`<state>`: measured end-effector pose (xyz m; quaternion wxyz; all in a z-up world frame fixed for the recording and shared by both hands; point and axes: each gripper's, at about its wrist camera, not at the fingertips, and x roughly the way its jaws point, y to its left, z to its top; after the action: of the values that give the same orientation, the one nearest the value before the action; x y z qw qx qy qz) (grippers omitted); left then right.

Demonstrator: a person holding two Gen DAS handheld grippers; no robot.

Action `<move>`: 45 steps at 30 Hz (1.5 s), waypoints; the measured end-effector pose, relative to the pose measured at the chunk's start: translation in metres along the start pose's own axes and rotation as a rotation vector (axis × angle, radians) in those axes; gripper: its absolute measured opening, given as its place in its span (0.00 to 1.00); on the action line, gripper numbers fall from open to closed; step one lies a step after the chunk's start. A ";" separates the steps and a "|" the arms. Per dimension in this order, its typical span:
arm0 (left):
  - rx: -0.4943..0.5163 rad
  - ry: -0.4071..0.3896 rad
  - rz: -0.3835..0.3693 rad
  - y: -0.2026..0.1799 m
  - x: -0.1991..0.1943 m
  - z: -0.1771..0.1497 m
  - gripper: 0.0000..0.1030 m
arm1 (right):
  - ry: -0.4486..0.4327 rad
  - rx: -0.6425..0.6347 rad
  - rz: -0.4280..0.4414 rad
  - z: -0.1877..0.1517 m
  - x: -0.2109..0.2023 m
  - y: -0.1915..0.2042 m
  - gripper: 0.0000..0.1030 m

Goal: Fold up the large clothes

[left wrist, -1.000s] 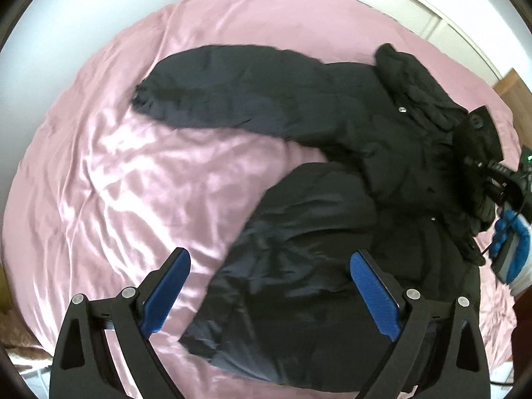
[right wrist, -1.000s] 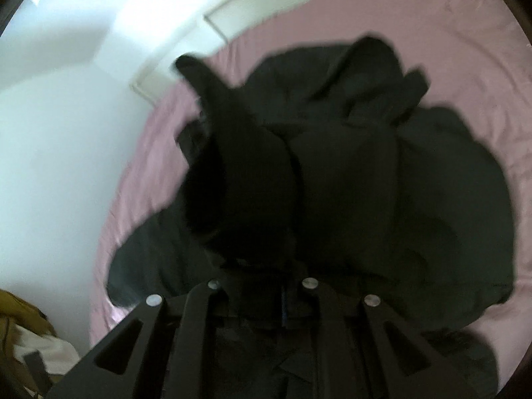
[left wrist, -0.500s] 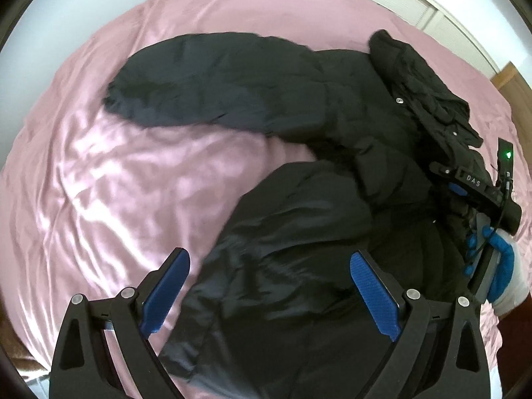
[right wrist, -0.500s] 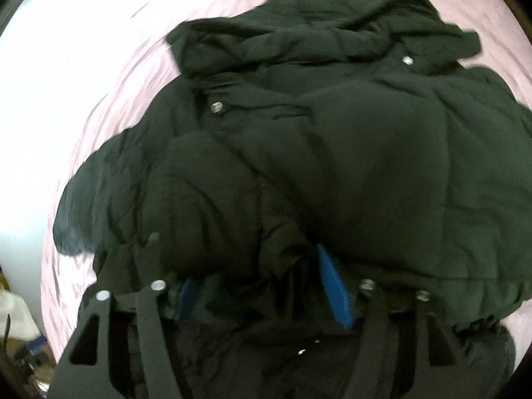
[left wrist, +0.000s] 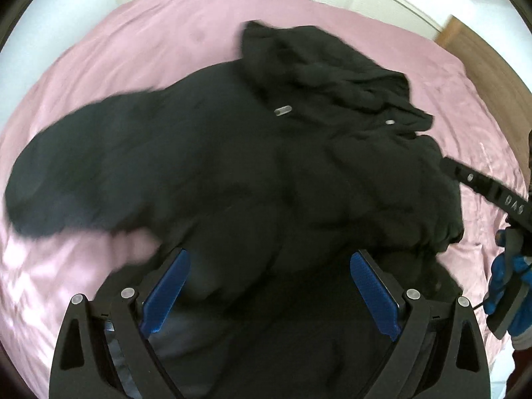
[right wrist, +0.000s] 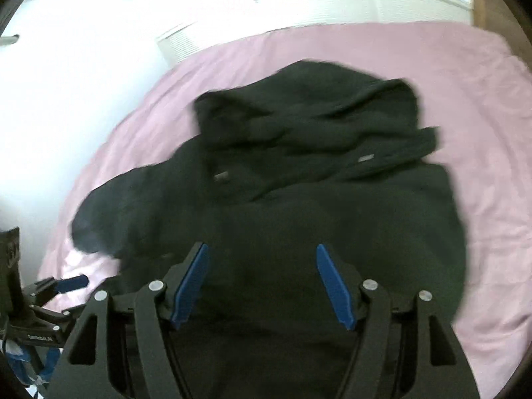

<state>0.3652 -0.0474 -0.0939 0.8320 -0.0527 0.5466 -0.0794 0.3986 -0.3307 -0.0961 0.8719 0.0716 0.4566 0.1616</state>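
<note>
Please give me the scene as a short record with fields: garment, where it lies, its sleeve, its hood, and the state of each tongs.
garment: black padded jacket
surface: pink sheet on a bed
sleeve: one sleeve spread out to the left on the sheet
hood: bunched at the far end
snaps: two metal snaps near the collar
left tongs: open, empty, over the jacket
right tongs: open, just opened, gripping nothing

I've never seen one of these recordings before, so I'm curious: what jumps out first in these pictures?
A big black puffy jacket sprawls over the middle of a pink bedsheet, its hood bunched at the far end and one sleeve flung out to the left. In the foreground the left claw and the right claw each hover over the jacket with blue-padded fingers spread wide, gripping nothing.
</note>
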 end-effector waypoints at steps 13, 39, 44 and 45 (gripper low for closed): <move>0.101 0.109 -0.003 -0.084 0.160 0.059 0.95 | 0.129 0.108 -0.161 0.007 0.080 -0.124 0.65; 0.103 0.077 0.071 -0.090 0.157 0.026 0.95 | 0.140 0.078 -0.153 -0.032 0.046 -0.115 0.68; 0.108 0.063 0.065 -0.095 0.150 0.031 0.94 | 0.185 0.100 -0.184 -0.041 0.064 -0.118 0.68; 0.110 0.055 0.061 -0.093 0.144 0.031 0.91 | 0.185 0.102 -0.189 -0.040 0.062 -0.116 0.68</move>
<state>0.4424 -0.1664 -0.1950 0.8204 0.0119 0.5653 -0.0852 0.4241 -0.4189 -0.1989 0.8327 0.0573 0.5474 0.0614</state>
